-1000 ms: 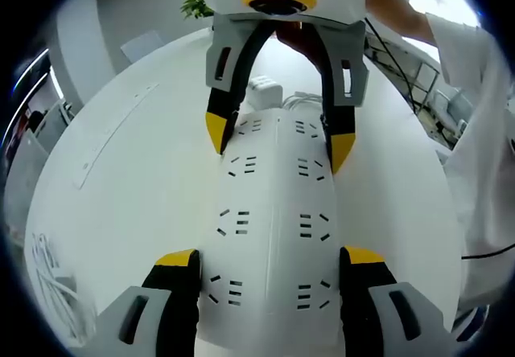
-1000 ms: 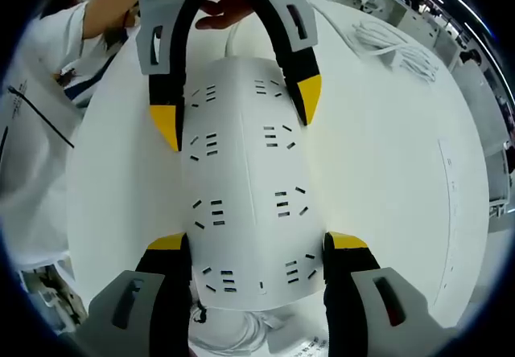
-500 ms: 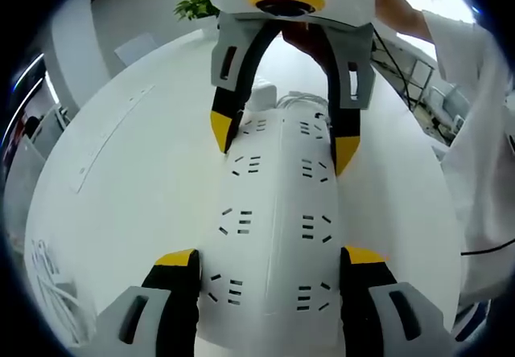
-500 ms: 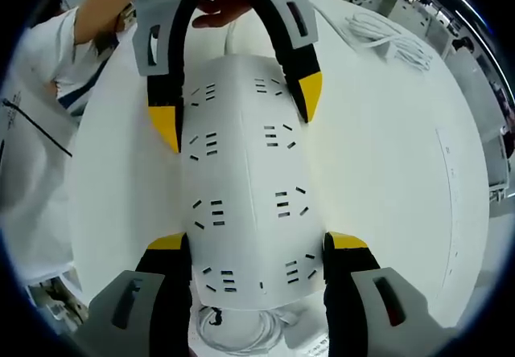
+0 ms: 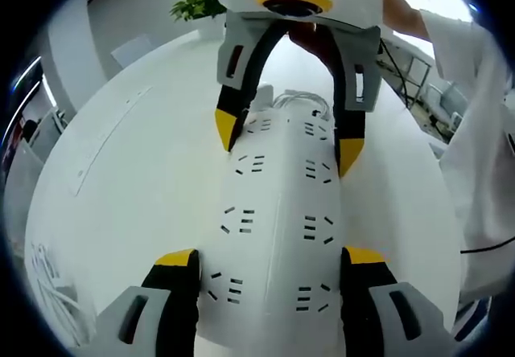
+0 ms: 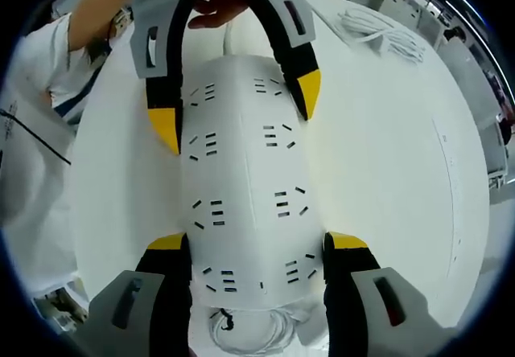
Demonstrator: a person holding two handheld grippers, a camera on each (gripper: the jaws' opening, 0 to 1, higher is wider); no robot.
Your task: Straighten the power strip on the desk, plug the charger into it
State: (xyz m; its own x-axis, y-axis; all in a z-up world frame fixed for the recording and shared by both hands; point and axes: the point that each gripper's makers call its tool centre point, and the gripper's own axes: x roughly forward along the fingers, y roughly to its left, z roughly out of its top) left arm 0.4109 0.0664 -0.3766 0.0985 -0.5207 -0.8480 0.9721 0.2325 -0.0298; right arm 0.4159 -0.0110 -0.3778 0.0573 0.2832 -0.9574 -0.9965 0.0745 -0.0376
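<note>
1. The desk point(image 5: 137, 180) carries the power strip point(image 5: 278, 236) lying flat, clamped at both ends.
2. I judge the strip rigid, light and slick-sided, so I keep gripping its long edges.
3. My left gripper point(image 5: 269, 264) and right gripper point(image 6: 257, 248) are closed on it.
4. Since a second ago, the far end has swung slightly; the white cable point(image 6: 249, 333) shows more.
</note>
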